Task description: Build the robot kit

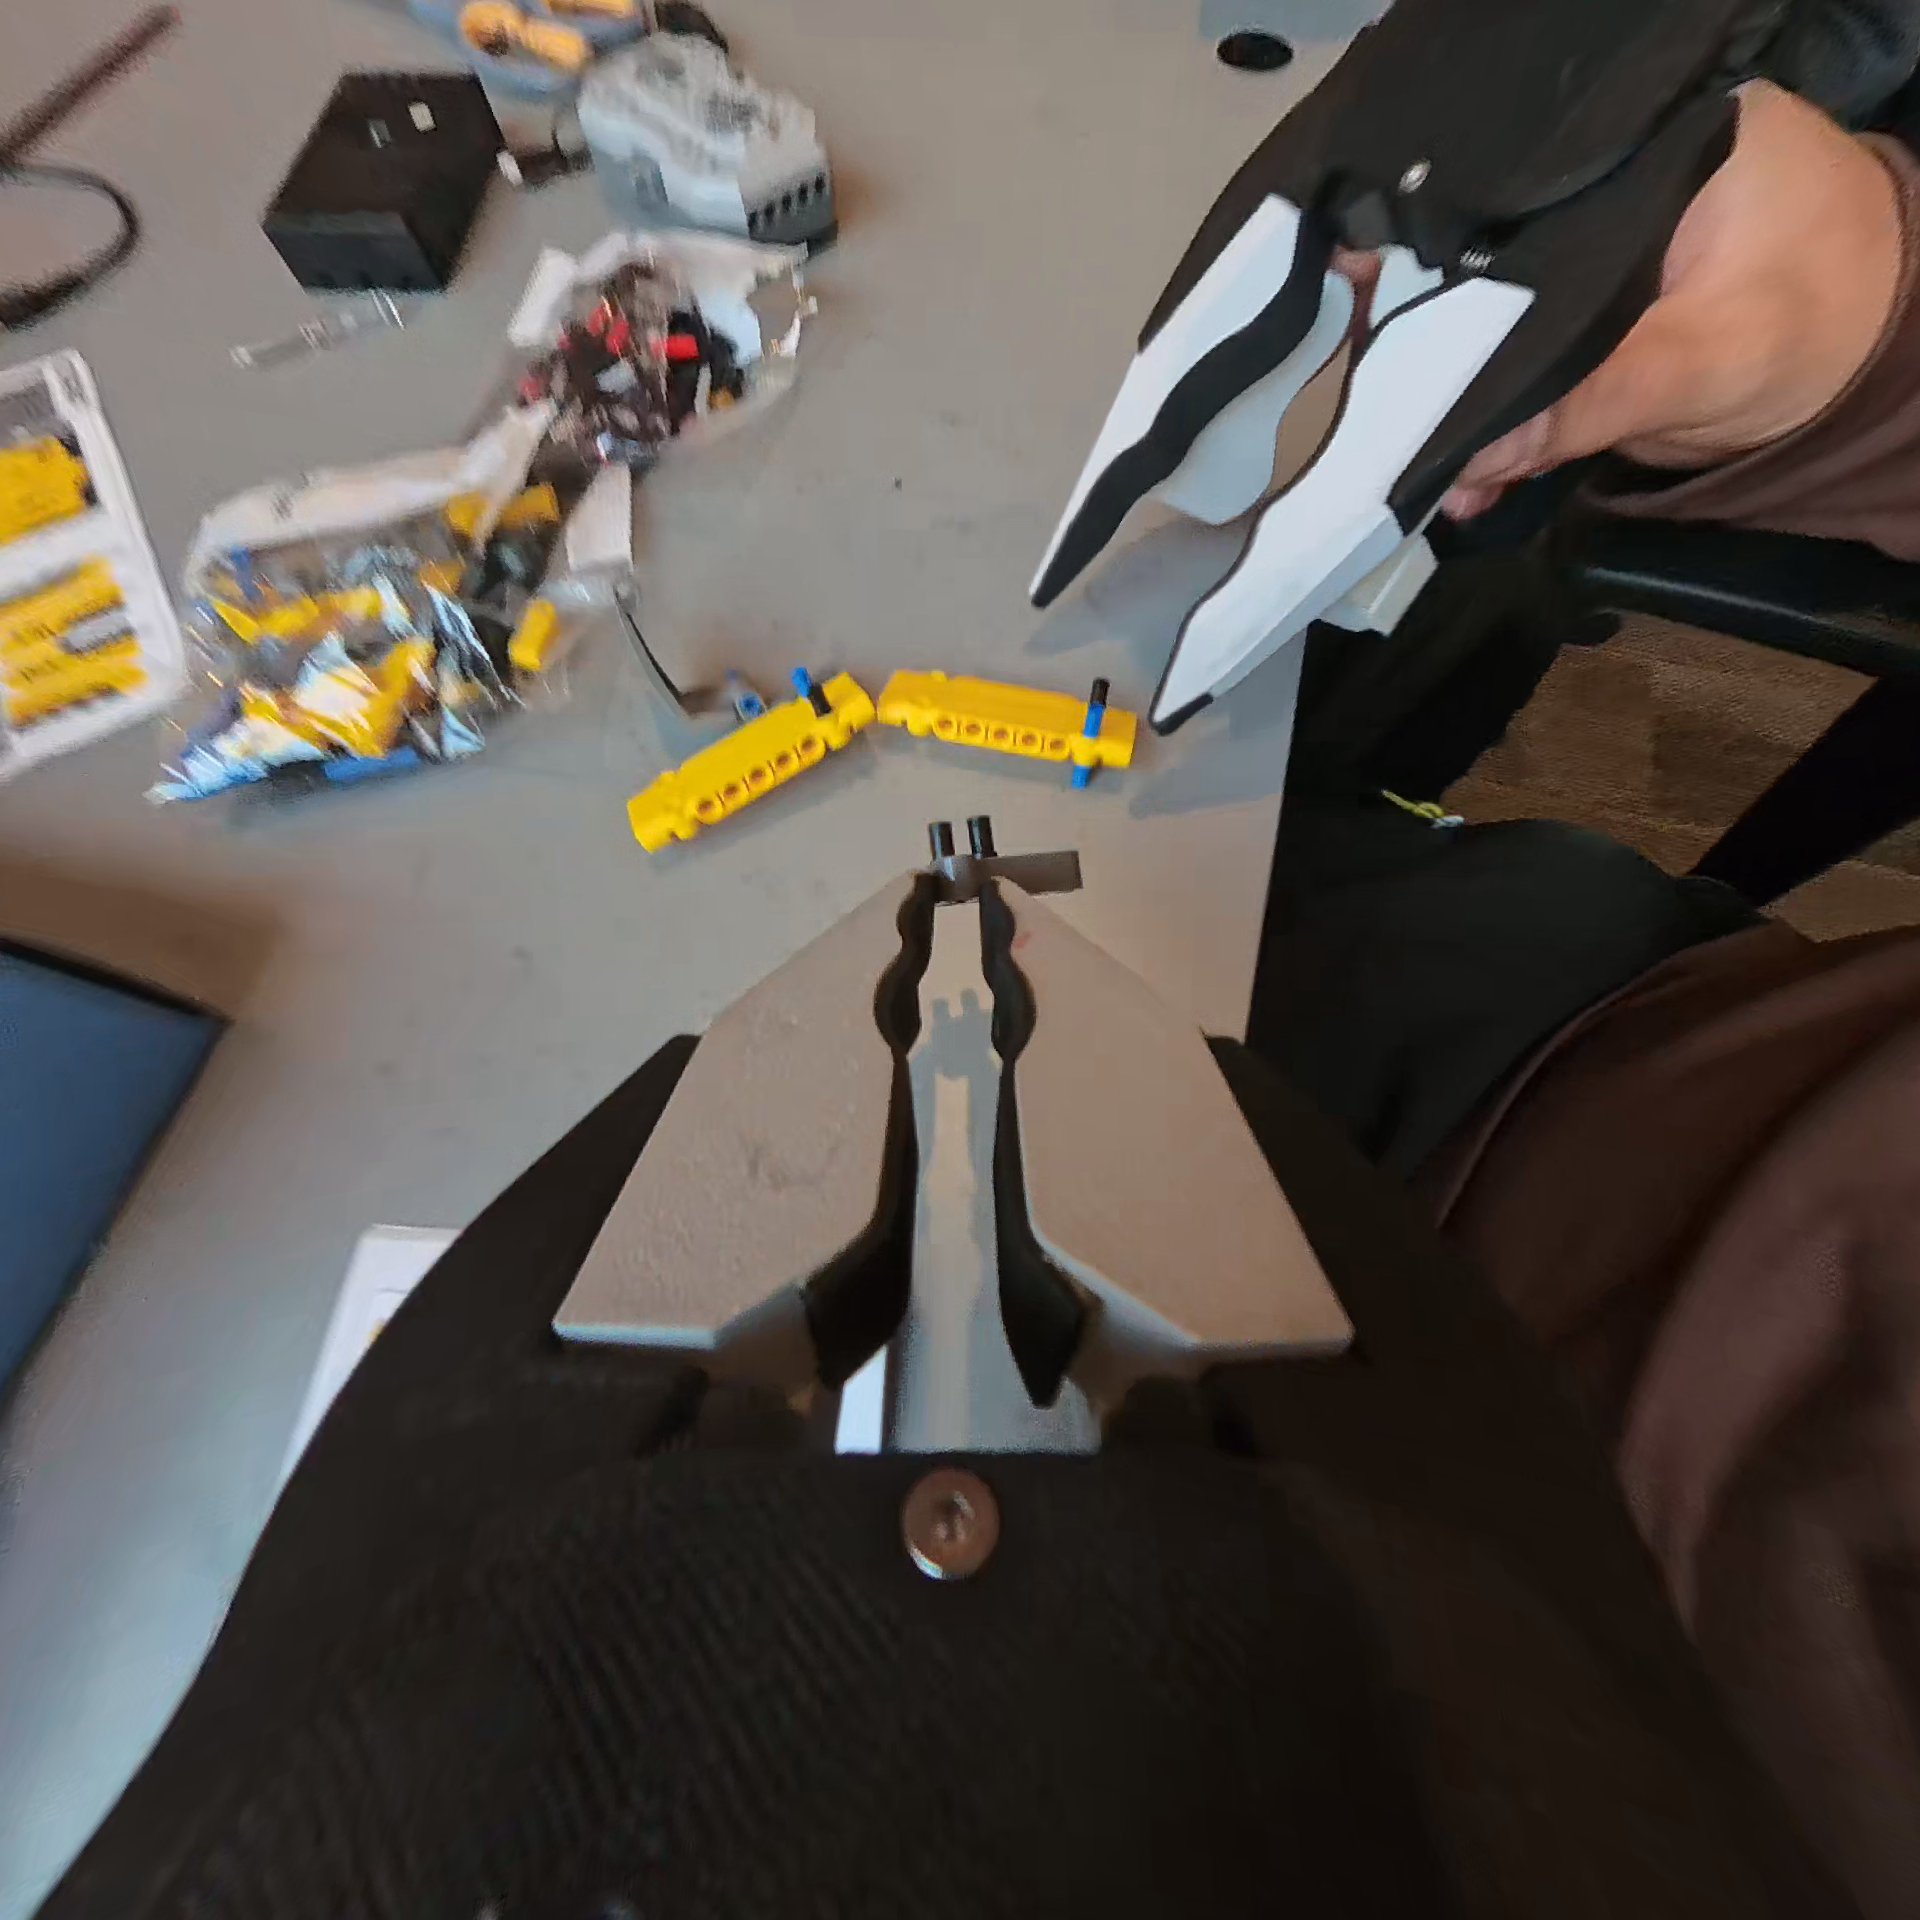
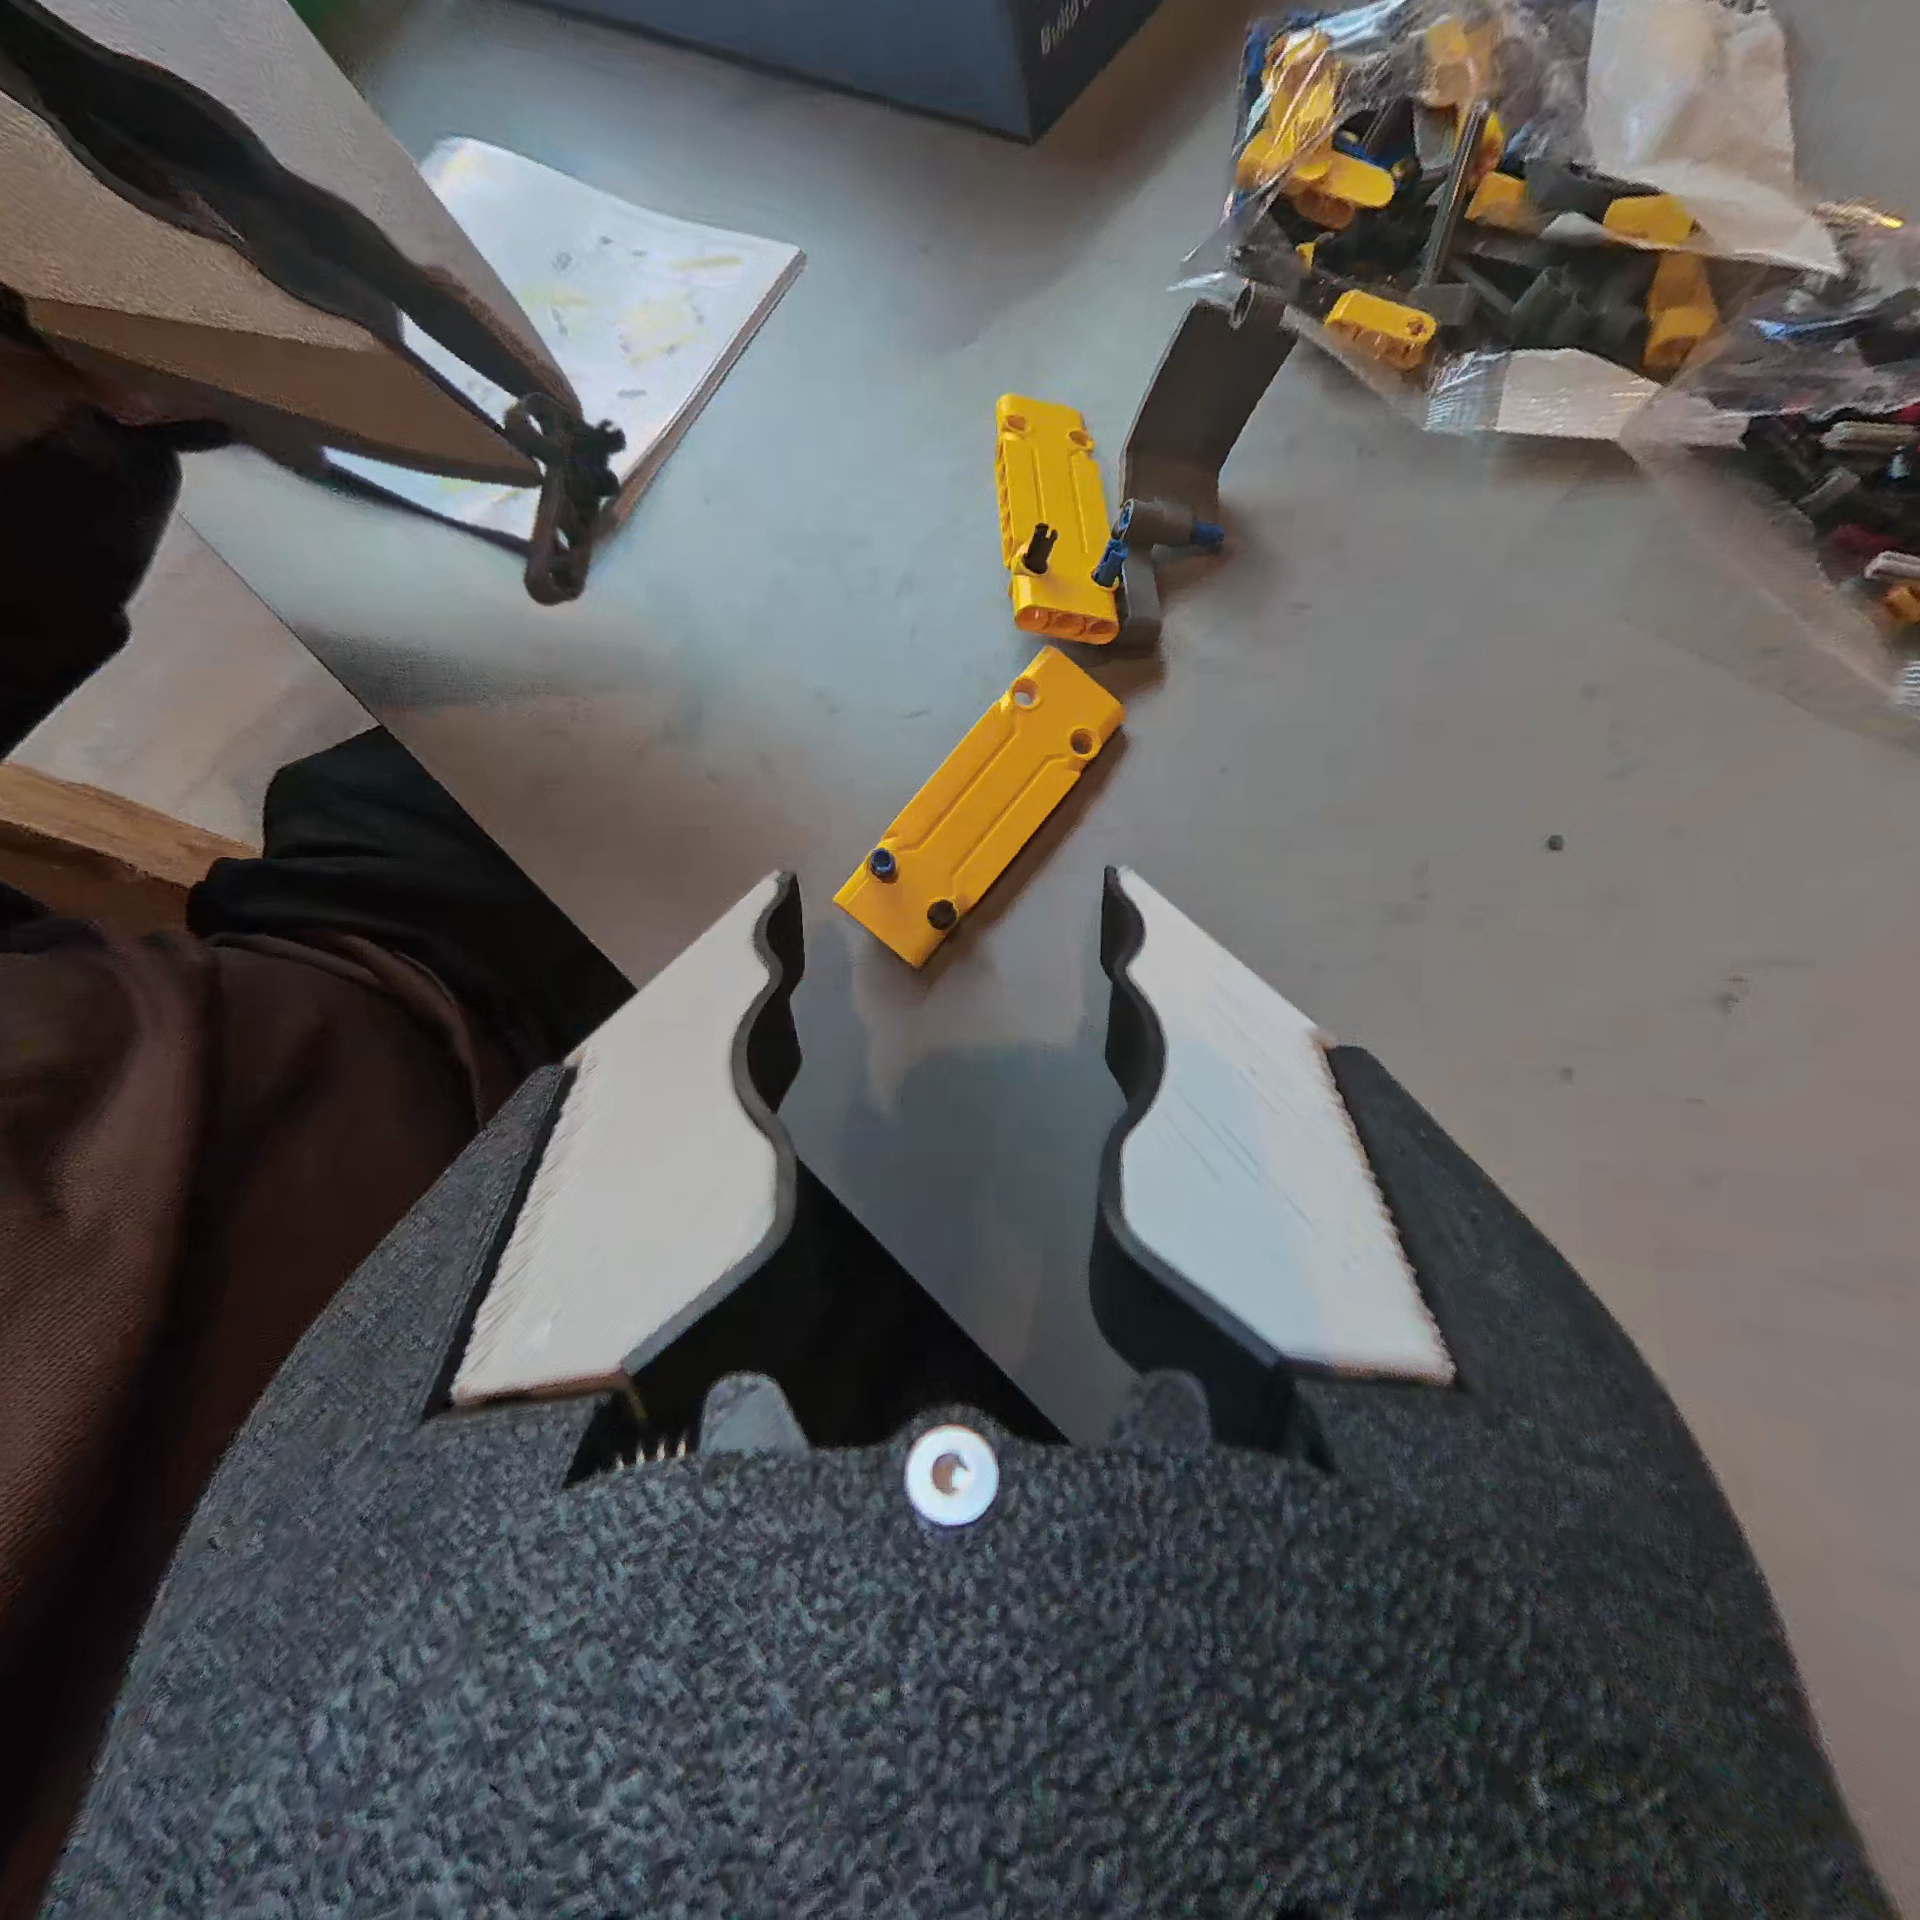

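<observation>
My left gripper (image 1: 958,885) is shut on a small dark grey beam (image 1: 1034,871) with two black pins, held above the grey table (image 1: 1039,343). It also shows in the right wrist view (image 2: 545,457), at the upper left with the beam (image 2: 561,520) at its tips. Two yellow panels lie ahead. The nearer panel (image 2: 982,805) (image 1: 1003,717) lies just beyond my right gripper (image 2: 951,899), which is open and empty. The farther panel (image 2: 1055,520) (image 1: 748,764) carries a black pin and a blue pin. The right gripper (image 1: 1101,655) hovers over the table's right edge.
A grey curved panel (image 2: 1195,416) touches the farther yellow panel. Clear bags of small parts (image 1: 343,644) (image 2: 1507,208) lie behind. A black box (image 1: 384,182), a grey block (image 1: 707,145), two booklets (image 1: 62,561) (image 2: 623,301) and a dark blue box (image 1: 83,1122) are around.
</observation>
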`<state>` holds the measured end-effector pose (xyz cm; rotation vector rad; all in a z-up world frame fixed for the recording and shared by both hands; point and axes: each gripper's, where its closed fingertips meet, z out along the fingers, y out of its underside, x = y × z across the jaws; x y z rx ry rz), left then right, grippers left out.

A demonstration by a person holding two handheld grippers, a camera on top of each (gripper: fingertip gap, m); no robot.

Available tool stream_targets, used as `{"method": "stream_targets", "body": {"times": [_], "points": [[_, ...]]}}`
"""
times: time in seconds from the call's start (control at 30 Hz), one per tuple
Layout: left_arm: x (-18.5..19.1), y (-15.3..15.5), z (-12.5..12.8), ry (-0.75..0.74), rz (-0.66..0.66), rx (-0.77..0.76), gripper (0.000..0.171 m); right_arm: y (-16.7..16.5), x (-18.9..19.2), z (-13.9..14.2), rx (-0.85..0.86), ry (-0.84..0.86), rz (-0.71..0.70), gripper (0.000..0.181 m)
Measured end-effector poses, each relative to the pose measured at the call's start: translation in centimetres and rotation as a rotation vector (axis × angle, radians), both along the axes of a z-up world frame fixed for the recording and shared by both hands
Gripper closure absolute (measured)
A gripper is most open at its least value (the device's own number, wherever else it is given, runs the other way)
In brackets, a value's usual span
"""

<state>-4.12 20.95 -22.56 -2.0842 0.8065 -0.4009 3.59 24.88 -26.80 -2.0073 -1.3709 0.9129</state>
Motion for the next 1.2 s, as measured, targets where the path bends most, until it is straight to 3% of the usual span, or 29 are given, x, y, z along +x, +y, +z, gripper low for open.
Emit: {"method": "stream_targets", "body": {"times": [0.27, 0.33, 0.53, 0.87, 1.2], "points": [[0.5, 0.3, -4.4, -0.019, -0.013, -0.056, 0.166, -0.3, -1.0, -1.7, 0.002, -0.086, 0.007, 0.129], [0.6, 0.2, -4.7, -0.006, -0.023, -0.056, 0.166, -0.6, -0.8, -1.7, -0.006, -0.094, 0.024, 0.141], [0.7, 0.2, -4.9, 0.002, -0.039, -0.064, 0.166, -1.7, -0.8, -1.7, -0.058, -0.077, 0.065, 0.148], [0.6, 0.3, -5.4, -0.04, -0.042, -0.145, 0.166, -3.4, -1.5, -1.5, -0.079, -0.047, 0.173, 0.147], [1.7, 0.1, -5.6, -0.026, -0.107, -0.154, 0.166, -3.8, -0.5, -1.3, 0.01, -0.022, 0.329, 0.135]]}}
